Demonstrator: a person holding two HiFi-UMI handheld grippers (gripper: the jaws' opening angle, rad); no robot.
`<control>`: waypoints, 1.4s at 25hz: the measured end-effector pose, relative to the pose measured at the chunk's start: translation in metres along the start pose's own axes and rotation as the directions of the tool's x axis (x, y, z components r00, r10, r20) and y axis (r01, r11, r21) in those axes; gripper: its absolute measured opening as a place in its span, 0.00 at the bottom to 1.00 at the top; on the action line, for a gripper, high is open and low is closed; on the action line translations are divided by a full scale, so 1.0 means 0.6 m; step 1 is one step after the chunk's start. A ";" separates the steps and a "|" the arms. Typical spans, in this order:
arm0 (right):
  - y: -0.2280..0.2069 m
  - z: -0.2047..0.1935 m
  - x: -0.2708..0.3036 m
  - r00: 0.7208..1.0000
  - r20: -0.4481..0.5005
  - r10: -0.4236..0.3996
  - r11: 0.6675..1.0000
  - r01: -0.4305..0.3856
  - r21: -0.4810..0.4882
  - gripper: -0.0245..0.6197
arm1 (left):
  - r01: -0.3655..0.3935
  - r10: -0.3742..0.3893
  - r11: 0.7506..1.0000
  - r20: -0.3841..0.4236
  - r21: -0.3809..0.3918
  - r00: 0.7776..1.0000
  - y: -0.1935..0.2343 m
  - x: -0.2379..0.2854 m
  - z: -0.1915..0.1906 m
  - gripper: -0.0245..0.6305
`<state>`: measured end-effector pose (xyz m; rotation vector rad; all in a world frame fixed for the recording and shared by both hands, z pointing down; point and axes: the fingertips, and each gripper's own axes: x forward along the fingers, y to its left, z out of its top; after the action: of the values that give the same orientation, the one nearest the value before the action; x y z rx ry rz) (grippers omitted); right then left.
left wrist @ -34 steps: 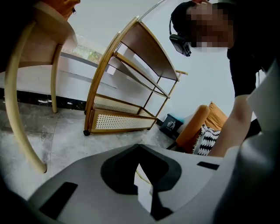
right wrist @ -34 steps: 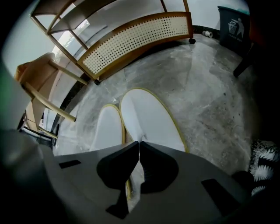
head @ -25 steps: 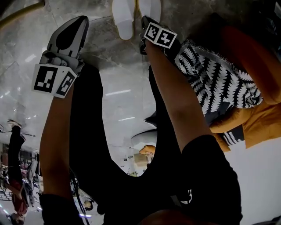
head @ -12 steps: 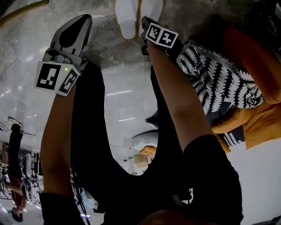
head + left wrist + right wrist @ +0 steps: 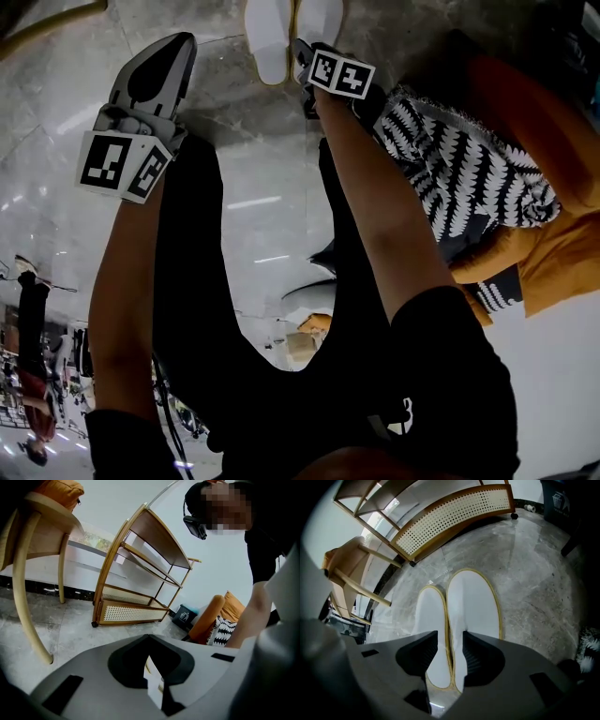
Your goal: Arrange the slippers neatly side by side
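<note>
Two white slippers with yellow trim lie side by side on the grey stone floor, the left slipper (image 5: pixel 430 620) touching the right slipper (image 5: pixel 474 604); both show at the top of the head view (image 5: pixel 267 37). My right gripper (image 5: pixel 450 637) (image 5: pixel 302 52) hangs over their heel ends. Its jaws have just been opening and stand apart, with only the slippers' inner edges showing in the gap, not pressed. My left gripper (image 5: pixel 176 39) (image 5: pixel 149 637) is held off to the left above bare floor, shut and holding nothing.
A wood and rattan shelf (image 5: pixel 454 513) (image 5: pixel 136 611) stands beyond the slippers. A wooden chair (image 5: pixel 28 550) is at the left, a dark bin (image 5: pixel 185 616) by the wall. An orange sofa with a black-and-white cushion (image 5: pixel 469 178) is close on the right.
The right gripper's fingers have spread at the slippers' heels and the slippers lie free on the floor. The left gripper has hardly moved.
</note>
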<state>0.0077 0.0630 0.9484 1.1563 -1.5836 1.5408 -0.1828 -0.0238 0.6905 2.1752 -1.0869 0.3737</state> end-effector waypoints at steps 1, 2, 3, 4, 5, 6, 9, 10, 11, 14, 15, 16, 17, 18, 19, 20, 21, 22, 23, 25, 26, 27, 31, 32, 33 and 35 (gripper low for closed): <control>0.001 0.001 -0.007 1.000 -0.003 -0.008 1.000 0.008 -0.003 0.31 | 0.000 0.000 1.000 0.000 0.001 1.000 -0.002 0.000 0.004 0.06; 0.002 0.003 -0.015 1.000 -0.004 -0.017 1.000 0.017 -0.004 0.31 | -0.002 0.002 1.000 -0.001 0.002 1.000 -0.004 0.000 0.009 0.06; 0.004 0.006 -0.026 1.000 -0.002 -0.024 1.000 0.024 0.001 0.30 | -0.006 0.006 1.000 -0.001 0.003 1.000 -0.005 -0.001 0.015 0.06; 0.005 0.009 -0.040 1.000 -0.001 -0.030 0.999 0.030 0.011 0.30 | -0.011 0.011 1.000 -0.001 0.002 1.000 -0.008 -0.002 0.020 0.06; 0.006 0.010 -0.057 0.999 -0.001 -0.036 0.999 0.036 0.023 0.30 | -0.016 0.016 1.000 -0.002 0.001 1.000 -0.012 -0.004 0.025 0.06; 0.008 0.012 -0.078 0.999 -0.001 -0.043 0.999 0.043 0.032 0.30 | -0.018 0.018 1.000 -0.005 -0.002 1.000 -0.019 -0.007 0.030 0.06; 0.021 0.038 -0.164 0.998 0.041 -0.047 0.999 0.045 0.028 0.14 | -0.021 0.021 1.000 -0.018 -0.005 1.000 -0.047 -0.022 0.060 0.06; 0.032 0.057 -0.195 0.997 0.073 -0.032 0.999 0.031 0.010 0.11 | -0.026 0.026 1.000 -0.019 -0.004 0.999 -0.056 -0.029 0.076 0.06; 0.046 0.079 -0.226 0.994 0.108 -0.009 1.000 0.011 -0.021 0.10 | -0.033 0.033 0.999 -0.019 -0.003 0.999 -0.063 -0.037 0.094 0.06; 0.086 0.145 -0.335 0.980 0.193 0.051 0.985 -0.018 -0.170 0.09 | -0.062 0.061 0.998 -0.038 -0.028 0.997 -0.093 -0.062 0.139 0.06; 0.101 0.166 -0.382 0.974 0.215 0.064 0.976 -0.016 -0.219 0.09 | -0.070 0.067 0.997 -0.053 -0.045 0.996 -0.108 -0.074 0.152 0.06; 0.119 0.185 -0.432 0.968 0.237 0.078 0.965 -0.014 -0.262 0.09 | -0.074 0.070 0.996 -0.068 -0.059 0.995 -0.127 -0.087 0.166 0.06; 0.141 0.203 -0.484 0.961 0.258 0.095 0.955 -0.015 -0.297 0.09 | -0.073 0.067 0.995 -0.078 -0.067 0.995 -0.147 -0.102 0.183 0.06; 0.167 0.221 -0.537 0.953 0.279 0.116 0.945 -0.020 -0.326 0.09 | -0.067 0.061 0.995 -0.081 -0.070 0.995 -0.168 -0.118 0.205 0.06; 0.196 0.240 -0.591 0.944 0.300 0.141 0.936 -0.028 -0.352 0.09 | -0.056 0.051 0.996 -0.077 -0.067 0.996 -0.190 -0.135 0.232 0.06; 0.228 0.259 -0.645 0.931 0.324 0.168 0.926 -0.036 -0.377 0.09 | -0.042 0.038 0.997 -0.065 -0.060 0.997 -0.212 -0.151 0.264 0.06; 0.262 0.281 -0.698 0.915 0.351 0.199 0.914 -0.045 -0.402 0.09 | -0.028 0.025 0.998 -0.047 -0.049 0.999 -0.231 -0.165 0.299 0.06; 0.295 0.307 -0.749 0.895 0.381 0.233 0.901 -0.052 -0.430 0.09 | -0.014 0.013 0.999 -0.022 -0.036 1.000 -0.247 -0.177 0.339 0.06; 0.328 0.334 -0.798 0.872 0.411 0.267 0.887 -0.055 -0.459 0.09 | -0.004 0.004 1.000 0.009 -0.020 1.000 -0.260 -0.187 0.382 0.06; 0.385 0.376 -0.886 0.830 0.458 0.319 0.860 -0.050 -0.508 0.09 | 0.007 -0.008 1.000 0.076 0.008 0.997 -0.286 -0.212 0.467 0.06; 0.407 0.387 -0.929 0.814 0.476 0.335 0.851 -0.044 -0.523 0.09 | 0.011 -0.013 1.000 0.108 0.019 0.994 -0.304 -0.230 0.506 0.06; 0.426 0.394 -0.971 0.798 0.494 0.345 0.846 -0.037 -0.532 0.09 | 0.015 -0.020 0.999 0.139 0.034 0.990 -0.323 -0.249 0.542 0.06; 0.499 0.424 -1.132 0.705 0.589 0.396 0.818 0.021 -0.575 0.09 | 0.014 -0.044 0.993 0.255 0.119 0.966 -0.393 -0.332 0.671 0.06; 0.518 0.430 -1.171 0.674 0.609 0.417 0.797 0.051 -0.602 0.09 | 0.010 -0.049 0.990 0.284 0.138 0.958 -0.408 -0.353 0.699 0.06; 0.537 0.435 -1.211 0.642 0.625 0.443 0.772 0.081 -0.631 0.09 | 0.002 -0.052 0.988 0.312 0.156 0.949 -0.422 -0.373 0.725 0.06; 0.572 0.443 -1.288 0.572 0.640 0.513 0.726 0.108 -0.679 0.09 | -0.022 -0.048 0.983 0.372 0.182 0.927 -0.447 -0.412 0.773 0.06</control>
<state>0.0508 -0.1031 0.0790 1.3032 -2.6797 0.3345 -0.1409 -0.0739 0.1042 2.4846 -1.2834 0.0468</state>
